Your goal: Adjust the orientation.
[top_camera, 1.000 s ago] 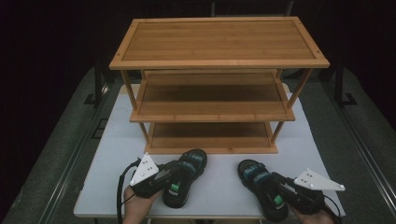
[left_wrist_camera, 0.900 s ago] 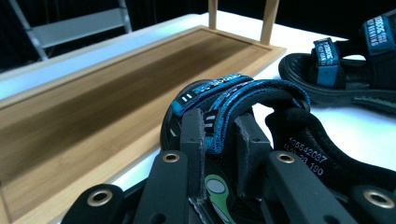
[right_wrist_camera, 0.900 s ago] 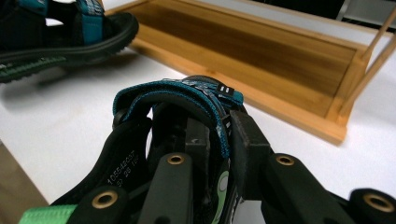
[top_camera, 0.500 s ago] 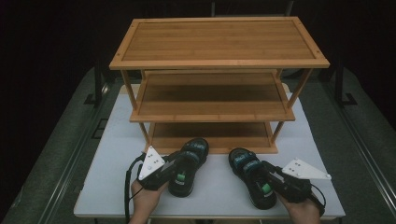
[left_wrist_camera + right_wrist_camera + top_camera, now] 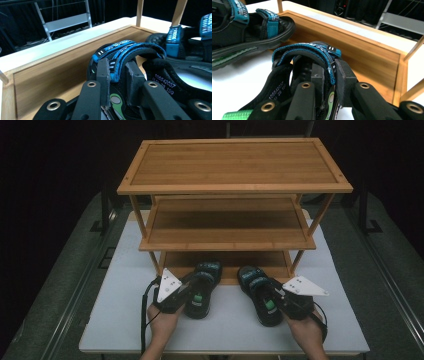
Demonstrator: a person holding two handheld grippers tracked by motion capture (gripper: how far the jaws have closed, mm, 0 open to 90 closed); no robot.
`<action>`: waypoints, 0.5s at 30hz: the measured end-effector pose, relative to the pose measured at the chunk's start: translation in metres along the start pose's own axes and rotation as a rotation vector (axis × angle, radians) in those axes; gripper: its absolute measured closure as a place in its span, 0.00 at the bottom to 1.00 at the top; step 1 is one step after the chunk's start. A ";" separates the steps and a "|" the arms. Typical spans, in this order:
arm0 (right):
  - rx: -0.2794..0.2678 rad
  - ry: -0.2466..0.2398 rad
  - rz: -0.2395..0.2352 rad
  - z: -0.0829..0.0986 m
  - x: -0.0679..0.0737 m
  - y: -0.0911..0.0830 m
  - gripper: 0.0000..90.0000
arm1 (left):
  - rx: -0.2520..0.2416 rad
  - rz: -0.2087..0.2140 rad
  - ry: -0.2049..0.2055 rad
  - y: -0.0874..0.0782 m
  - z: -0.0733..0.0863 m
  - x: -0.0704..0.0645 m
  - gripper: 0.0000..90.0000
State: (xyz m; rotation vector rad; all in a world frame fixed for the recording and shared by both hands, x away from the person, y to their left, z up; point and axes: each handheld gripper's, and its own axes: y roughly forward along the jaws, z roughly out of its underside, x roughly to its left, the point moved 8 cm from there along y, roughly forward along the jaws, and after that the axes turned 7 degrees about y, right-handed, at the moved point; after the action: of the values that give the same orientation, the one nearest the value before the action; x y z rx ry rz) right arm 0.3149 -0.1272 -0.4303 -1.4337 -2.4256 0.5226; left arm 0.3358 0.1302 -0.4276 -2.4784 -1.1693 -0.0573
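Both sandals sit toes-first at the front edge of the rack [image 5: 235,190], just before its bottom shelf [image 5: 227,261]. The left gripper [image 5: 186,290] is clamped on the heel strap of the left sandal [image 5: 202,287]; the right gripper [image 5: 276,301] pinches the strap of the right sandal [image 5: 260,292] likewise. I'd lift each toe over the shelf's raised lip, then slide them in level and parallel, under the middle shelf.
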 end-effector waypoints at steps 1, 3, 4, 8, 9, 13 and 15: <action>0.000 0.000 0.008 -0.002 0.000 0.003 0.86 | 0.003 0.003 -0.001 0.003 0.000 0.000 0.84; -0.006 0.001 0.021 -0.005 0.000 0.009 0.86 | 0.008 0.003 -0.001 0.009 0.000 0.000 0.84; -0.009 -0.001 0.027 -0.006 0.000 0.013 0.86 | 0.010 0.001 0.001 0.011 0.000 0.000 0.85; -0.015 0.001 0.046 -0.009 0.000 0.023 0.86 | 0.013 -0.011 0.005 0.019 0.000 0.001 0.85; -0.019 0.003 0.051 -0.010 -0.001 0.027 0.86 | 0.013 -0.015 0.004 0.021 0.000 0.001 0.84; -0.023 0.019 0.063 -0.012 -0.001 0.037 0.86 | 0.016 -0.026 0.008 0.028 -0.001 0.004 0.85; -0.027 0.024 0.065 -0.013 0.000 0.041 0.86 | 0.020 -0.023 0.007 0.030 0.000 0.004 0.85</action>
State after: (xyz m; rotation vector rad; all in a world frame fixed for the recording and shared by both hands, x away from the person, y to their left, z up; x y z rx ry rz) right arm 0.3525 -0.1068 -0.4371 -1.5259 -2.3829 0.4856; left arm 0.3609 0.1158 -0.4364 -2.4461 -1.1905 -0.0601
